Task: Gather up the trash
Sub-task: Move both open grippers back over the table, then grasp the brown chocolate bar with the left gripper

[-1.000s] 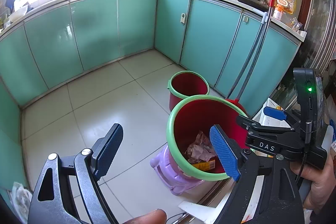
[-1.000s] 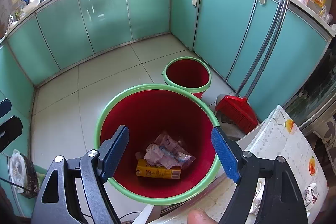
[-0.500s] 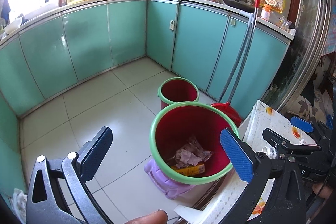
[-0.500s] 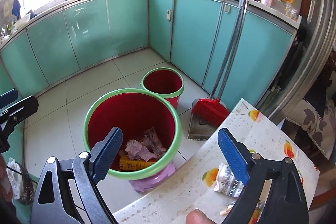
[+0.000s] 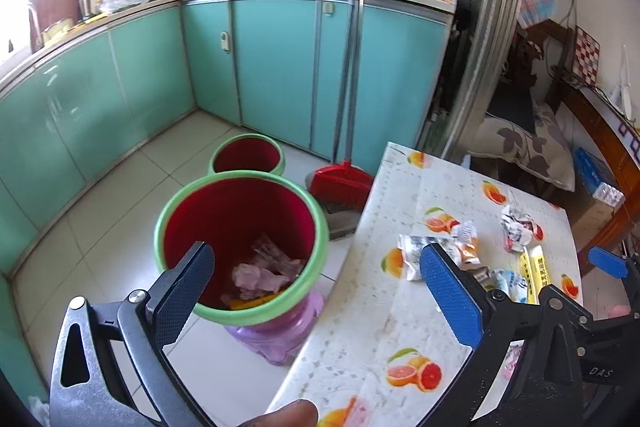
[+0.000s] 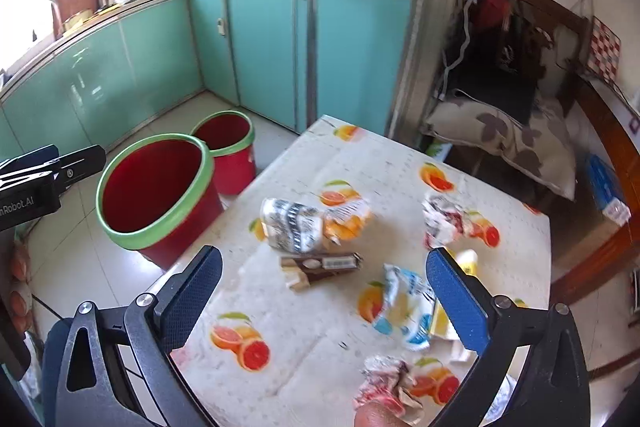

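Trash: several crumpled wrappers (image 6: pixel 304 227) are scattered on the table (image 6: pixel 288 379) — a grey-and-white printed bag with an orange end, a flat brown packet (image 6: pixel 320 263), a blue-and-white wrapper (image 6: pixel 404 303), a red-and-white crumpled wrapper (image 6: pixel 442 221) and a crumpled pink-and-silver one at the near edge; their print is too blurred to be read.
Writing: "DAS" is seen on the right gripper's body in the left wrist view; "nRobot.AI" is seen, cut off at the frame edge, on the left gripper's body in the right wrist view.
Bin: a red bin with green rim (image 5: pixel 240 243) is stood on a lilac stool (image 5: pixel 280 335) just beside the table; crumpled pink paper and a yellow box are seen inside it.
Second bin: a smaller red-and-green bin (image 5: pixel 248 155) is set behind the first, touching it.
Table cover: a pale cloth printed with orange slices is spread over the top.
Left gripper (image 5: pixel 316 291): its tongs are spread wide, just opened further, with nothing between them — held over the gap between bin and table.
Right gripper (image 6: pixel 324 297): its tongs are spread wide, just opened further, nothing clamped; the wrappers lie below, untouched.
Broom (image 5: pixel 352 75): a red broom is leaned against the teal cabinets.
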`<state>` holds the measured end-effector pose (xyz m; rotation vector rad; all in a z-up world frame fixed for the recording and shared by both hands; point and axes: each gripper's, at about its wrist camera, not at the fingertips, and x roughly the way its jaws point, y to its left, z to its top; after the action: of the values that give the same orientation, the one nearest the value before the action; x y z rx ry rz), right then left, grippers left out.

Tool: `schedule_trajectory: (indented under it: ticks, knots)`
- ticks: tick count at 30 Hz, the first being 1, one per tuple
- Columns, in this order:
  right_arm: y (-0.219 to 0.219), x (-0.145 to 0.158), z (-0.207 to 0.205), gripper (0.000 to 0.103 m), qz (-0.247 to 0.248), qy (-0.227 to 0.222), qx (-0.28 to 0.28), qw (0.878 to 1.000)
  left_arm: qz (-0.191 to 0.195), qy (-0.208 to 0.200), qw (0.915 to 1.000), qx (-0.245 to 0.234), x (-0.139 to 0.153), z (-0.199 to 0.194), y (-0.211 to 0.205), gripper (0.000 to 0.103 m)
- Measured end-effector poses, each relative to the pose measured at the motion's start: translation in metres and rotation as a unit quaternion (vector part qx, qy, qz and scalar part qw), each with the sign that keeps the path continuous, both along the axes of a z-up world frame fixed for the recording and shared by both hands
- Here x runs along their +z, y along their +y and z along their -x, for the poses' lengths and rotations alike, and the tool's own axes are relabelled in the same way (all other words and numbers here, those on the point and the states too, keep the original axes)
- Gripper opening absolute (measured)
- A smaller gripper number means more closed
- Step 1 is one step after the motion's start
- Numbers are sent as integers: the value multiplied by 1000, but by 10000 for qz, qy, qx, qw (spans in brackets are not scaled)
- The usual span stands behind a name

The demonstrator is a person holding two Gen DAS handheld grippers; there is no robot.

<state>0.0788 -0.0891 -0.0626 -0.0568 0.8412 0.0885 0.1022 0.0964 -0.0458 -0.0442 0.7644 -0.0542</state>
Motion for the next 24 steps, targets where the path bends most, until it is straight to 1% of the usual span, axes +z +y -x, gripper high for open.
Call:
schedule_trajectory:
  ticks: [3,7,11,14,18,22,24]
  knots:
    - [-45,-8,18,102,96,82,-355,9993,-32,125,9993,-362,-9,3,-37,103]
    - [-99,-21,40,102,87,236,-777,9967,-198,227,9962,-818,-21,7,-86,103]
    - [-139,-27,59,102,57,306,-1068,9938,-286,368,9930,-1088,-33,4,-120,103]
    - [-159,-27,68,102,78,307,-1222,9920,-361,456,9913,-1185,-41,2,-138,103]
    - [-180,-26,75,102,42,306,-1436,9892,-561,585,9882,-1301,-53,-4,-156,103]
    - [-193,-27,77,102,-30,317,-1590,9868,-766,817,9834,-1426,-71,-17,-173,103]
    - [-198,-27,79,102,-53,314,-1624,9862,-935,972,9800,-1461,-83,-25,-180,103]
